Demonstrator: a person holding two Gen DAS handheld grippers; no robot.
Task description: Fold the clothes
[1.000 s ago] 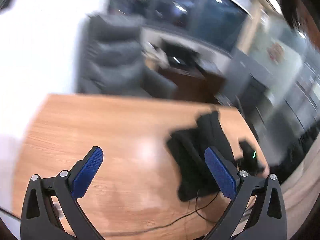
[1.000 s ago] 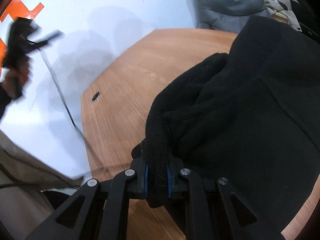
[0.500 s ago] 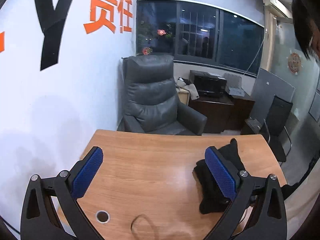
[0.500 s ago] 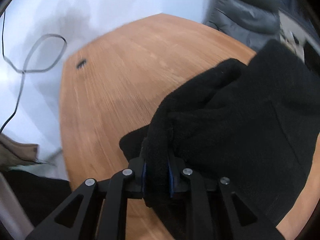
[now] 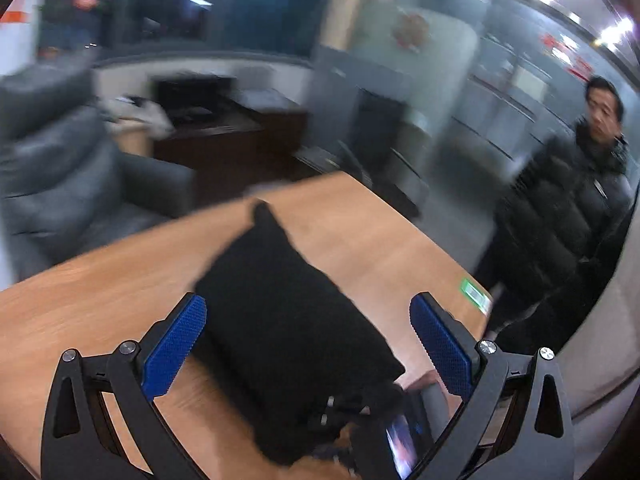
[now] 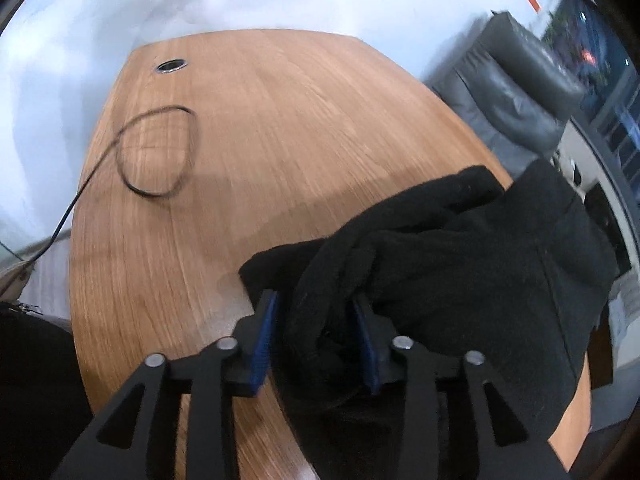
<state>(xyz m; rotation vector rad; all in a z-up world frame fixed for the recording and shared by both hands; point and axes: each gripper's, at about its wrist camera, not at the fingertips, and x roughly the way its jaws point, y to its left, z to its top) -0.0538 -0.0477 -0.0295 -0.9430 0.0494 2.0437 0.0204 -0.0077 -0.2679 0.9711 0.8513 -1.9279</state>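
A black fleece garment [image 5: 288, 320] lies bunched on the wooden table [image 5: 100, 292], toward its right end. My left gripper [image 5: 308, 304] hovers over it, open, with the blue pads [image 5: 176, 344] wide apart and nothing pinched. In the right wrist view, a thick fold of the garment [image 6: 460, 264] sits between the fingers of my right gripper [image 6: 316, 300]. Those jaws stand apart, with both blue pad faces showing, so the fold is not squeezed. The rest of the garment spreads to the right.
A person in a black puffer jacket [image 5: 568, 216] stands beyond the table's right edge. A grey armchair [image 6: 516, 92] is behind the table. A black cable loop [image 6: 160, 152] and a cable hole [image 6: 172, 65] lie at the table's left end.
My right gripper's jaws have widened from a tight pinch on the fold. The left gripper has swung right and down over the garment. The cable loop now rests on the table.
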